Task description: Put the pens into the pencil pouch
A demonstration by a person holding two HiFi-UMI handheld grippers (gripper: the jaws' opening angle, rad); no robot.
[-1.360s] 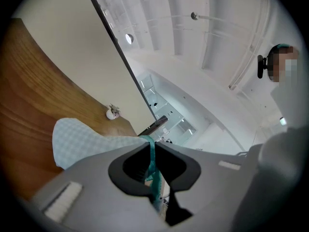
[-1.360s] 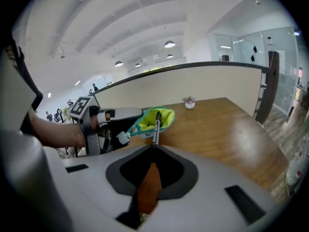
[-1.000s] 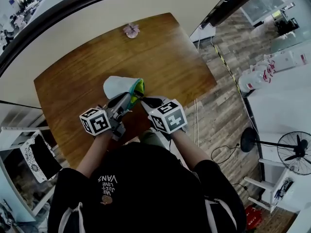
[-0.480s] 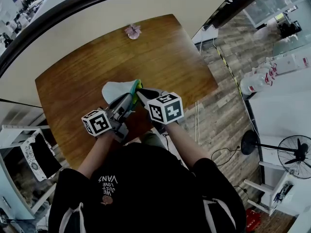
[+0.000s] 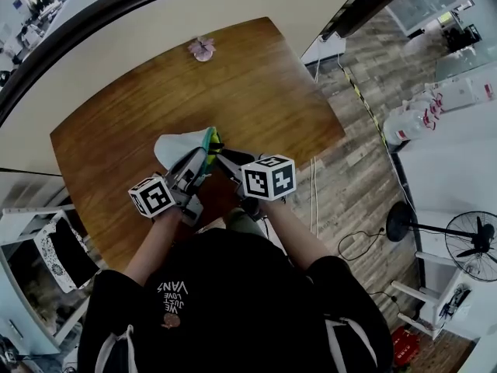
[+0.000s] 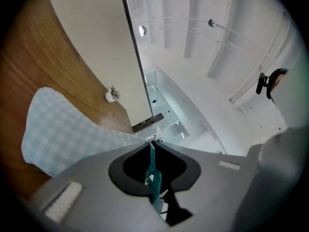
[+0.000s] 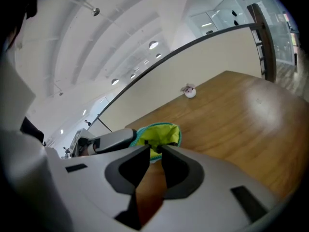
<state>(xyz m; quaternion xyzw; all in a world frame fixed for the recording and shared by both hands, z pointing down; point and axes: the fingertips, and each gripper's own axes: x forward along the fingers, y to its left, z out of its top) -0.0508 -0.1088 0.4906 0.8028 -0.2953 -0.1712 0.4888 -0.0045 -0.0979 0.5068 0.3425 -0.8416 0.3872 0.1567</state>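
We judge the main risk from here to be a slip at either claw. The left claw (image 6: 150,142) has only a thin bite on the teal zip strip (image 6: 151,168) of the pouch (image 6: 67,129). A pull from the other side could drag the strip out and let the mouth sag shut. The right claw (image 7: 155,150) works right at the rim. If it tugs at an angle, the zip could snag on the yellow-green lining (image 7: 161,133), or the pouch could twist and tip out whatever is inside. The 2 claws are also close together, so they could knock each other.

The left claw is clenched, its jaws almost together with the zip strip pinched between them. The right claw's jaws are nearly together too, leaving a narrow slit. Their tips seem to nip the rim of the open mouth, where a small dark thing sits. It may be the zip's pull, but we cannot tell for sure.

The pouch, pale blue check outside, sits between the 2 claws near the middle of the table's (image 5: 264,92) near edge. Whether it rests on the wood we cannot tell. We see no pens on the table, so we judge they may already be inside. A small pink ornament (image 5: 202,48) stands by the far edge.
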